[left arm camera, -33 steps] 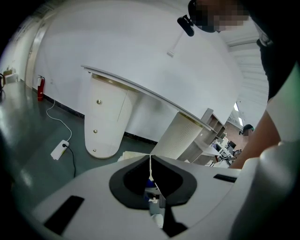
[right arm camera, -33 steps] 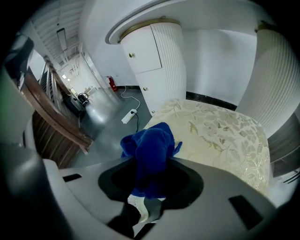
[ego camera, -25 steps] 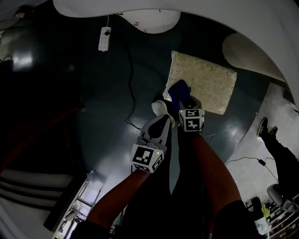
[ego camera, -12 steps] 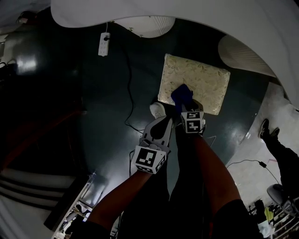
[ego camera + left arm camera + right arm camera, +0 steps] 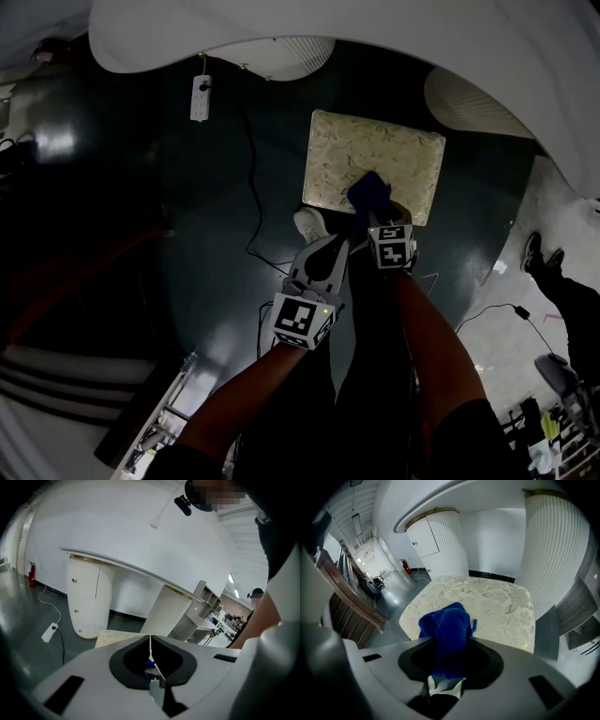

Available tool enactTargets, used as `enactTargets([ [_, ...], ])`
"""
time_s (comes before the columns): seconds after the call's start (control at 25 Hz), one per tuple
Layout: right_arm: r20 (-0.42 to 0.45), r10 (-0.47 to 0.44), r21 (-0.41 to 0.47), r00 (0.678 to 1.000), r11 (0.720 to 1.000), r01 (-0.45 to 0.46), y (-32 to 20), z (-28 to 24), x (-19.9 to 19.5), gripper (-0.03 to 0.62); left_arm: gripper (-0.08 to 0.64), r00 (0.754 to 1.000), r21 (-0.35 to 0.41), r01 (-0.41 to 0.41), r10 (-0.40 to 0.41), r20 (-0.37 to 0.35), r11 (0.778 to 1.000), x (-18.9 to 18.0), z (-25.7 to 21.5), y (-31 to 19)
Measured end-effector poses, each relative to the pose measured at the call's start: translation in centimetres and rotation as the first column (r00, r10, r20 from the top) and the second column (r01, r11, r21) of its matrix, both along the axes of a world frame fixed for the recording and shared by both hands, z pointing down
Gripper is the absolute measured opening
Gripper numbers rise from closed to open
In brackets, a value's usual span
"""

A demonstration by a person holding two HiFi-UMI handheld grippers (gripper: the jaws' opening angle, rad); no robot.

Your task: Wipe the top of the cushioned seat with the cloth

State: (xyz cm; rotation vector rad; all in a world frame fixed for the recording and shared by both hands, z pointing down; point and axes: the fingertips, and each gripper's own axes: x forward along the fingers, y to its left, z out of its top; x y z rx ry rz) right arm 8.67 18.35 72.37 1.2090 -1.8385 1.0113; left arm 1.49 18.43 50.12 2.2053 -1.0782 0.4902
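The cushioned seat [image 5: 373,165] is a pale cream pad with a leaf pattern, lying low on the dark floor ahead; it also fills the right gripper view [image 5: 487,604] and peeks into the left gripper view [image 5: 110,637]. A blue cloth [image 5: 368,195] hangs bunched from my right gripper [image 5: 382,217], which is shut on it over the seat's near edge; the cloth [image 5: 447,634] spills forward out of the jaws. My left gripper [image 5: 330,248] is held just left of the right one, short of the seat, with its jaws closed together and nothing held.
A white curved tabletop [image 5: 309,23] arches over the seat, on fluted white pedestals [image 5: 553,550]. A power strip [image 5: 199,97] with a black cable [image 5: 251,187] lies on the floor to the left. A white shoe [image 5: 309,223] stands by the seat's near left corner.
The cloth and right gripper have shifted further onto the seat's near edge. The seat sits more squarely and closer to centre as the head view swung. The left gripper stayed alongside.
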Motion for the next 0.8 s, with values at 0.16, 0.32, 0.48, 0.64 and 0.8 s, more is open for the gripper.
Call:
enactTargets([
  [0.16,0.004,0.03,0.002,1.0,1.0,-0.03,0.4,0.2,1.1,0.153,0.021,1.0,0.002,-0.019,0.019,0.003,1.0,1.6,0.0,0.3],
  [0.32,0.008,0.053,-0.005,0.999,0.999,-0.053,0.7,-0.3,2.2,0.153,0.021,0.999,0.002,-0.039,0.039,0.007,0.999,3.1,0.0,0.5],
  [0.48,0.011,0.052,0.0,0.999,0.999,-0.052,0.9,-0.7,3.6,0.153,0.021,0.998,-0.006,-0.055,0.055,0.005,0.998,4.7,0.0,0.7],
  [0.64,0.026,0.081,-0.006,0.996,0.997,-0.081,1.3,-0.6,5.0,0.153,0.021,0.998,-0.012,-0.055,0.055,-0.003,0.998,6.2,-0.2,0.6],
  [0.8,0.023,0.098,-0.005,0.995,0.995,-0.098,1.6,-0.6,6.6,0.153,0.021,0.998,-0.014,-0.07,0.07,0.002,0.997,7.7,-0.1,0.6],
])
